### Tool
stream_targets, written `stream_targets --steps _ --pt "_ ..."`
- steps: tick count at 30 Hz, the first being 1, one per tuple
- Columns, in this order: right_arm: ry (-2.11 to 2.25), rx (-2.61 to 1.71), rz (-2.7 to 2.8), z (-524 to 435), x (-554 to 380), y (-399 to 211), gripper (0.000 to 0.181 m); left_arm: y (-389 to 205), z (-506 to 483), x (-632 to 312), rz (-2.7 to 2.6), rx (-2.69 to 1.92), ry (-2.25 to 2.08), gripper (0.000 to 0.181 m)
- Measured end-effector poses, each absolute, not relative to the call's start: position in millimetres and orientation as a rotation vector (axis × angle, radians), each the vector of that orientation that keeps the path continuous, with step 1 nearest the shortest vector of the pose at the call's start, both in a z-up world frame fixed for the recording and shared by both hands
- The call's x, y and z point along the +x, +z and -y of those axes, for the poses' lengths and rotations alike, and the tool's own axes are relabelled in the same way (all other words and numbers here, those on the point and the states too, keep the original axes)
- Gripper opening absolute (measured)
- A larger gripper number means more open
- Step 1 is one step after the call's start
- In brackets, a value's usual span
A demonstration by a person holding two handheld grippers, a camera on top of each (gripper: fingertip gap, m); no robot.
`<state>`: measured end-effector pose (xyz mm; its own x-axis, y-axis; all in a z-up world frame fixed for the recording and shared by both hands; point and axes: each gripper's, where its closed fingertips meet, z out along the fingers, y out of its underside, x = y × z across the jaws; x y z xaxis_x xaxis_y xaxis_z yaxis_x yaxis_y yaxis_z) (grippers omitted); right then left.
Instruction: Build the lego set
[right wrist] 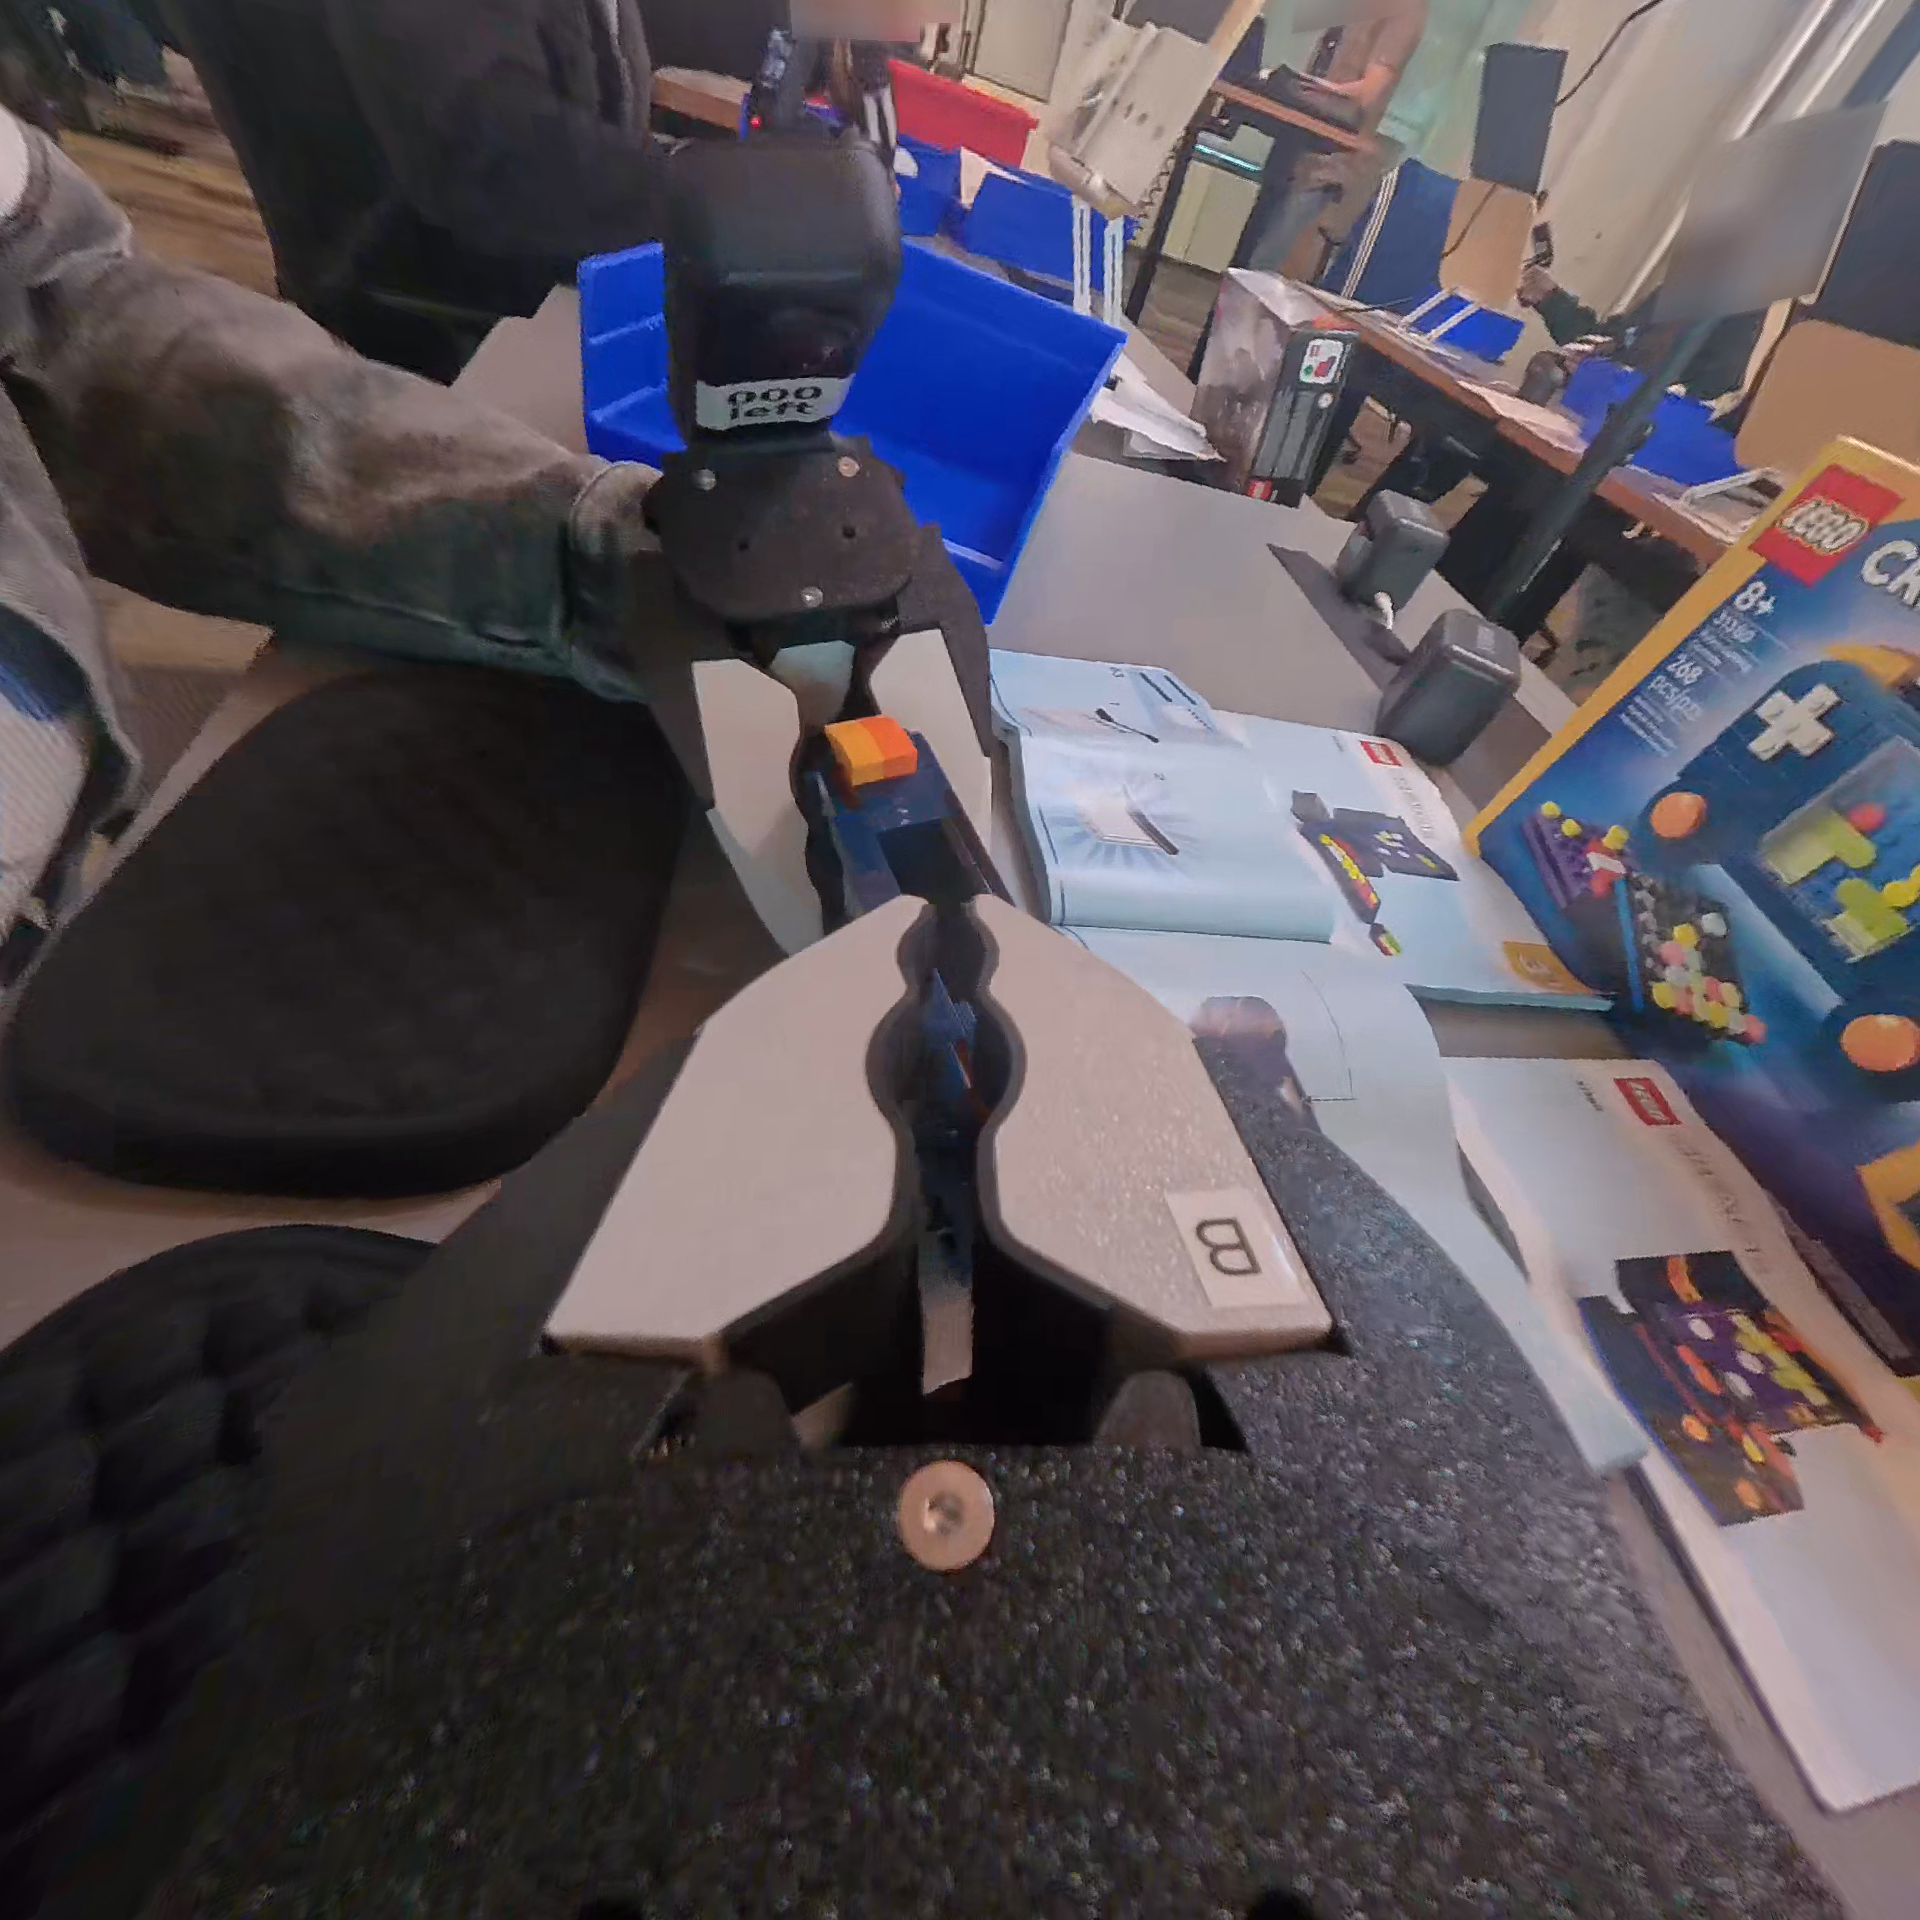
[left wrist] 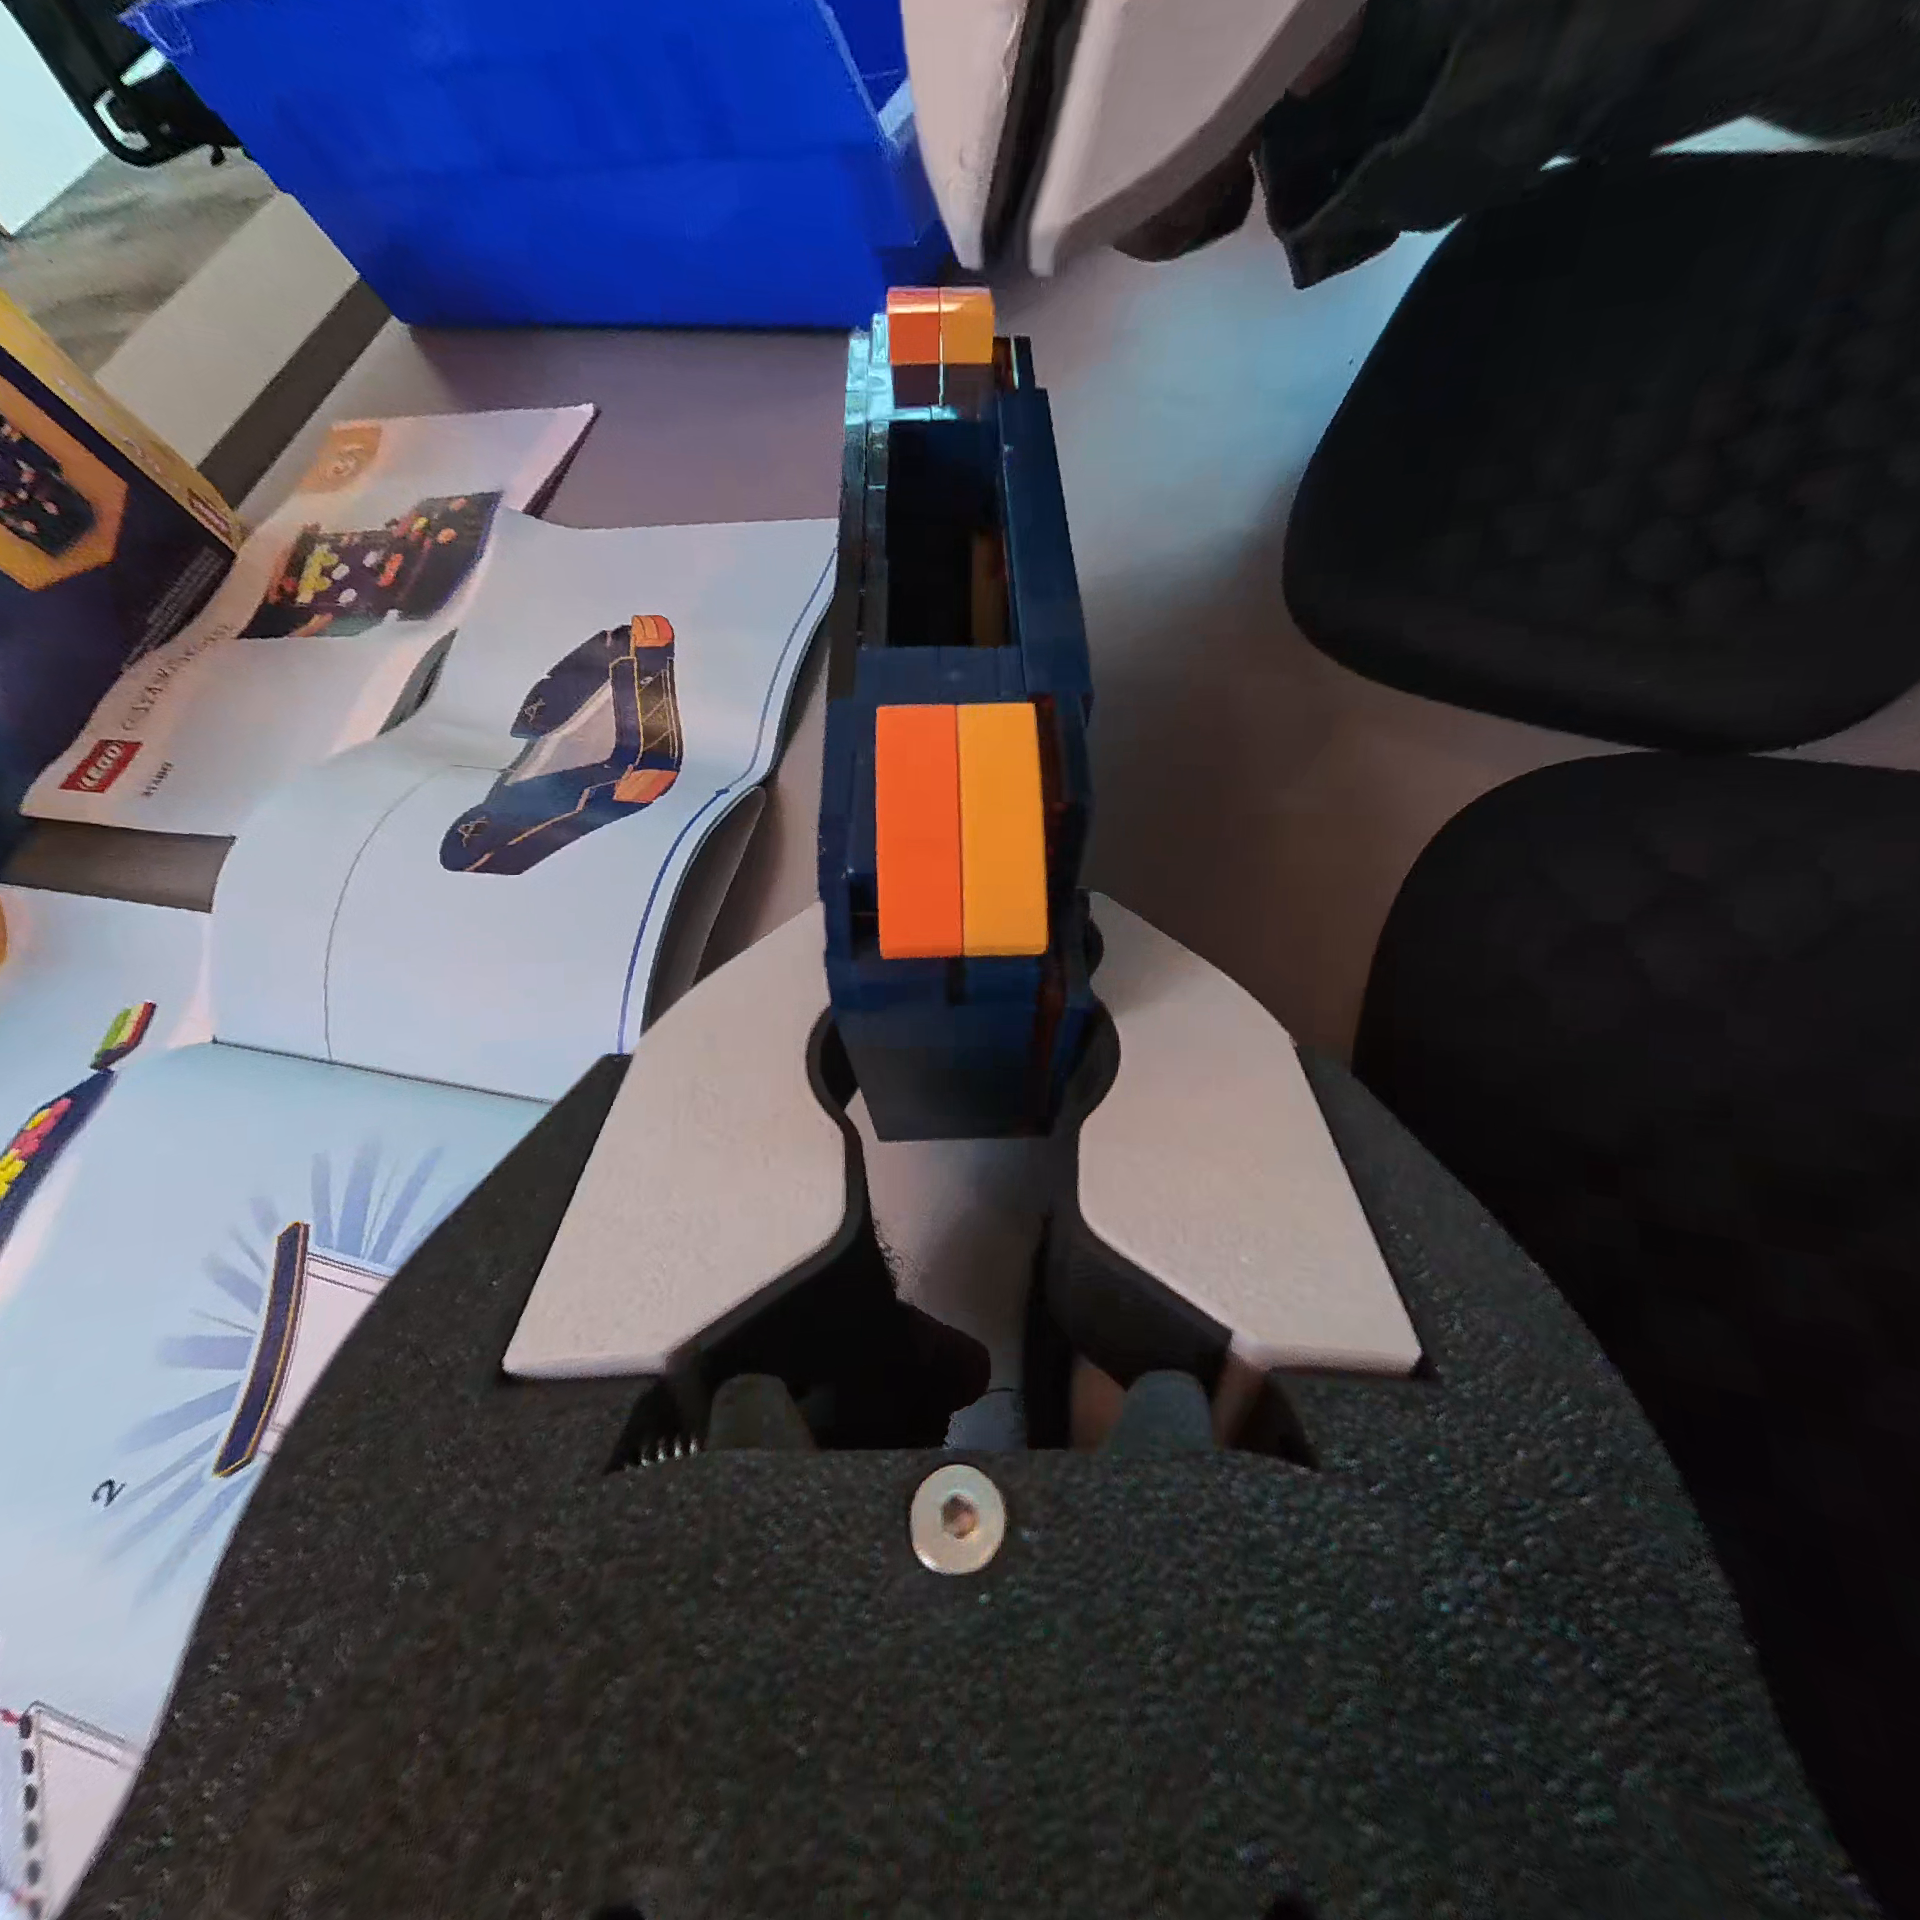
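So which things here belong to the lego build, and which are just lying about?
In use: long dark-blue lego assembly with orange ends, left gripper, right gripper, open instruction booklet.

Lying about: blue plastic bin, yellow-and-blue lego box, black padded chair seats.

Blue bin (left wrist: pixel 582 166) close behind model (left wrist: pixel 956 727).

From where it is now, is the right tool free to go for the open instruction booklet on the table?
Probably not yet. The right tool is shut on one end of the dark blue lego assembly, with the left tool gripping the other end. The open instruction booklet lies uncovered beside it, so release first.
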<state>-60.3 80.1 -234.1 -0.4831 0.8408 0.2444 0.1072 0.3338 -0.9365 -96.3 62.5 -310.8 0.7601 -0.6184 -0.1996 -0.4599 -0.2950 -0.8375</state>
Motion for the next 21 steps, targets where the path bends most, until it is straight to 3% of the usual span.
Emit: stream_targets --steps 5,7,10,13,16,21 --pt "1.399 -1.072 1.729 -101.7 -66.1 -238.2 0.073 -301.5 -64.0 -99.2 -0.71 -1.952 -0.401 0.036" --pt "1.553 -1.206 1.755 -107.6 -69.0 -248.3 0.085 -292.6 -63.8 -101.9 -0.654 -1.916 -0.501 0.036" --pt "1.745 -1.279 1.873 -103.0 -75.8 -262.6 0.08 -288.0 -60.3 -99.2 -0.67 -1.887 -0.591 0.036" --pt "1.588 -1.189 2.172 -94.8 -81.7 -289.5 0.072 -288.5 -59.9 -95.3 -0.72 -1.875 -0.604 0.036" --pt "1.641 -1.048 2.337 -83.0 -76.3 -284.9 0.039 -279.1 -62.9 -101.4 -0.66 -1.831 -0.661 0.036" --pt "1.81 -1.11 2.195 -84.3 -83.3 -274.7 0.035 -248.5 -78.2 -111.0 -0.405 -1.739 -0.853 0.037"
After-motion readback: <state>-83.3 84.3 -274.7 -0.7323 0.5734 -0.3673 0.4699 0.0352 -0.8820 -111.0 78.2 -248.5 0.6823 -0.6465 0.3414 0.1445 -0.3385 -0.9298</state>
